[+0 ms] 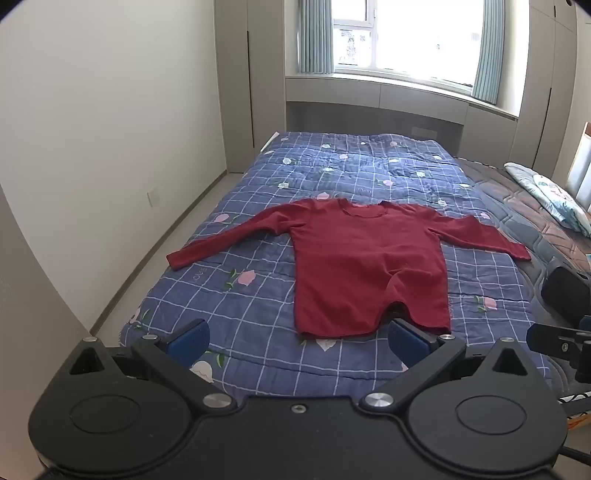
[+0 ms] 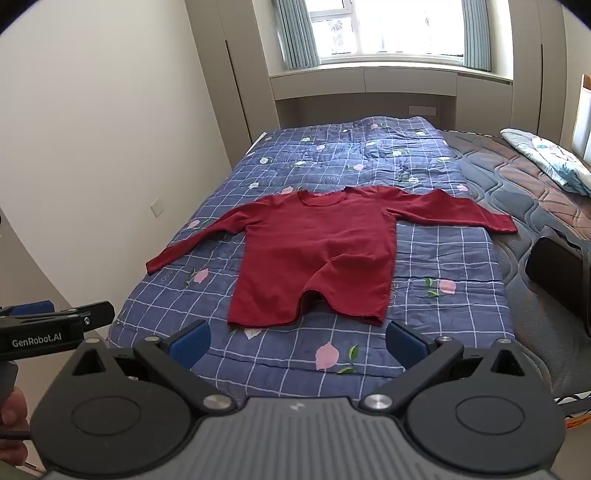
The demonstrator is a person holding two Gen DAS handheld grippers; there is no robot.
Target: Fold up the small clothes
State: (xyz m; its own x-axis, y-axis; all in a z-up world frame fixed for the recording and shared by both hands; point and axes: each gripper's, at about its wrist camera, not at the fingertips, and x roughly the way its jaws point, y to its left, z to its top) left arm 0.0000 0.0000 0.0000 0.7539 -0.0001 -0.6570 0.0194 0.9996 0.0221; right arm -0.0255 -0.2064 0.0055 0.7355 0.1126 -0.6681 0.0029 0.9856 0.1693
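A dark red long-sleeved shirt point(image 1: 365, 266) point(image 2: 317, 258) lies spread face up on a blue checked quilt point(image 1: 258, 295) point(image 2: 443, 258), collar away from me, both sleeves stretched out sideways. Its hem is rucked up in the middle. My left gripper point(image 1: 297, 338) hangs open just short of the hem, nothing between its blue pads. My right gripper point(image 2: 297, 341) is open too, a little before the hem's near edge, and holds nothing. The left gripper's side shows at the left edge of the right wrist view.
The quilt covers a bed with a bare patterned mattress point(image 2: 524, 192) to the right, where a folded floral blanket point(image 2: 546, 158) lies. A black object point(image 2: 554, 273) sits at the bed's right edge. White wall at left, window point(image 1: 406, 33) and cabinets behind.
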